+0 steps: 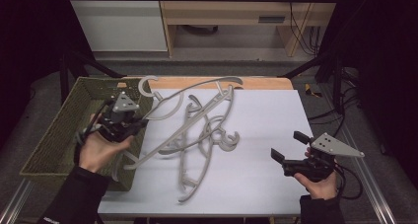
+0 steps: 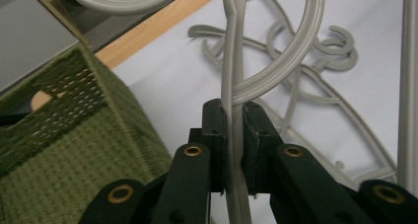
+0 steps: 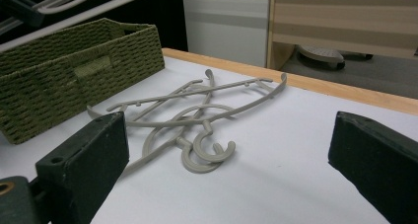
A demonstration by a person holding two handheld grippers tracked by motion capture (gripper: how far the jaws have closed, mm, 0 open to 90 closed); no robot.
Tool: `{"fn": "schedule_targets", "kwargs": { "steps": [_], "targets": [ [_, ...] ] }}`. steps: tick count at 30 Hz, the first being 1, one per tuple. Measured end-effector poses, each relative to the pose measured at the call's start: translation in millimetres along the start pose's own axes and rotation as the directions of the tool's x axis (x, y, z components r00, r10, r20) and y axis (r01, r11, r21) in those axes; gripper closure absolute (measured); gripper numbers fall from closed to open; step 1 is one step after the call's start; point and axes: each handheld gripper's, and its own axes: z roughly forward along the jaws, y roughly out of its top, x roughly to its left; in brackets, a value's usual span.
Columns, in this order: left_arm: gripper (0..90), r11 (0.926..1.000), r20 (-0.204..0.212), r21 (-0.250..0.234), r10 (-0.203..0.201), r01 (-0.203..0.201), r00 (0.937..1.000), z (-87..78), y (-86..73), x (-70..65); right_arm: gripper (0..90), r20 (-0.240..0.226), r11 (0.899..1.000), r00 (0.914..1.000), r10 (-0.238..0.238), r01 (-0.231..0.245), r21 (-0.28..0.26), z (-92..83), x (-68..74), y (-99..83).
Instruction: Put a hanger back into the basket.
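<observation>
The left tool sits at the left of the high view, carried by the left hand, whose palm faces up under the tool's body, with a dark sleeve running off the near edge. Its grey three-cornered plate faces up, and a cable loops beside the wrist. In the left gripper view its two black jaws stand nearly together, clamped on a thin grey bar.

The right tool is at the near right, gripped from below by the right hand. Its jaws point left and stand wide apart with nothing between them.
</observation>
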Motion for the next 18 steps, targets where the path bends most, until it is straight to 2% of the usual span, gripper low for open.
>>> {"fn": "schedule_targets", "kwargs": {
  "steps": [1, 3, 4, 5, 6, 7, 9, 10, 11, 12, 14, 15, 16, 18],
  "targets": [
    [81.6, 1.0, 0.0, 0.0, 0.0, 0.0, 1.0, 0.0, 0.0, 0.0, 2.2, 0.0, 1.0, 1.0, 0.0, 0.0, 0.0, 0.0, 0.0, 0.0],
    [81.7, 0.9998, -0.014, 0.003, -0.017, 0.017, 0.9998, -4.3, -4.3, 15.6, 2.1, 0.0, 1.0, 1.0, 0.002, -0.002, 0.003, 0.9, 0.5, -0.2],
    [81.7, 0.9998, -0.014, 0.003, -0.017, 0.017, 0.9998, -4.3, -4.3, 15.6, 2.1, 0.0, 1.0, 1.0, 0.001, -0.001, 0.002, 1.1, 0.5, -0.3],
    [81.7, 0.9995, -0.012, -0.004, -0.031, 0.031, 0.9995, -6.1, -8.0, 25.1, 2.1, 0.0, 1.0, 1.0, 0.0, 0.0, 0.004, 1.2, 0.4, -0.3],
    [81.7, 0.9995, -0.012, -0.004, -0.031, 0.031, 0.9995, -6.1, -8.0, 25.1, 2.1, 0.001, 1.0, 1.0, -0.001, 0.001, 0.003, 1.3, 0.5, -0.4],
    [81.7, 0.9992, -0.01, -0.001, -0.041, 0.041, 0.9991, -8.5, -11.9, 34.9, 2.1, 0.001, 1.0, 1.0, 0.001, -0.001, 0.004, 1.4, 0.5, -0.4],
    [81.6, 0.9989, -0.01, 0.001, -0.047, 0.047, 0.9989, -9.7, -13.9, 39.8, 2.1, -0.001, 1.0, 1.0, 0.002, -0.002, 0.007, 1.5, 0.4, -0.6],
    [81.7, 0.998, -0.013, 0.0, -0.063, 0.063, 0.998, -11.8, -18.3, 49.2, 2.1, 0.0, 1.0, 1.0, 0.001, -0.001, 0.008, 1.9, 0.2, -0.9],
    [81.6, 0.998, -0.013, 0.0, -0.063, 0.063, 0.998, -11.8, -18.3, 49.2, 2.1, -0.001, 1.0, 1.0, 0.002, -0.002, 0.008, 2.2, 0.3, -1.1],
    [81.6, 0.9972, -0.028, 0.005, -0.075, 0.075, 0.9968, -13.4, -22.7, 58.3, 2.1, -0.001, 1.0, 1.0, 0.002, -0.002, 0.007, 2.6, 0.3, -1.2],
    [81.7, 0.9965, -0.033, 0.006, -0.084, 0.084, 0.9959, -13.5, -25.0, 62.7, 2.1, -0.001, 1.0, 1.0, -0.002, 0.002, 0.01, 2.9, 0.1, -1.4],
    [81.7, 0.9955, -0.051, 0.012, -0.093, 0.094, 0.9943, -14.2, -30.3, 72.1, 2.1, -0.003, 1.0, 1.0, 0.004, -0.004, 0.014, 3.7, 0.8, -1.6],
    [81.6, 0.9955, -0.051, 0.012, -0.093, 0.094, 0.9943, -14.2, -30.3, 72.1, 2.1, -0.003, 1.0, 1.0, 0.004, -0.004, 0.014, 3.7, 0.8, -1.6],
    [81.6, 0.9941, -0.069, 0.01, -0.107, 0.108, 0.9918, -15.1, -38.8, 85.8, 2.1, -0.001, 1.0, 1.0, 0.0, 0.0, 0.017, 5.2, 1.0, -2.0]
  ]
}}
